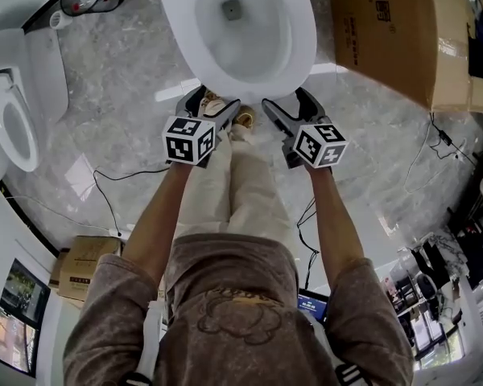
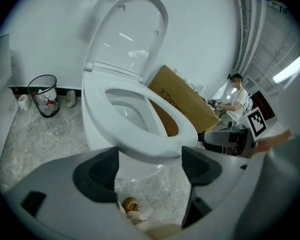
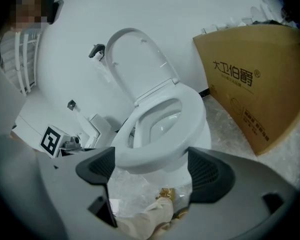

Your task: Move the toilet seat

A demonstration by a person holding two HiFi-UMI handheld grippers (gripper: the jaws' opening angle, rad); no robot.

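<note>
Left claw (image 2: 150, 166): jaws wide apart, nothing gripped. Right claw (image 3: 147, 166): likewise spread, empty. Both held side by side, low, just short of bowl (image 1: 243, 34) front. Toilet seat (image 1: 299, 51) lies flat on bowl, front edge just ahead of both claws. Lid (image 2: 132, 31) upright against wall (image 2: 50, 24) behind. Cardboard box (image 1: 402, 30) on floor (image 1: 121, 79), right of bowl. Wire wastebasket (image 2: 44, 95) by wall, far left.

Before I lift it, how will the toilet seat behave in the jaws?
Likely stiff: the toilet seat is a thick moulded ring. Its glossy surface looks slippery. It probably swings up at the back toward the raised lid, not free.
</note>
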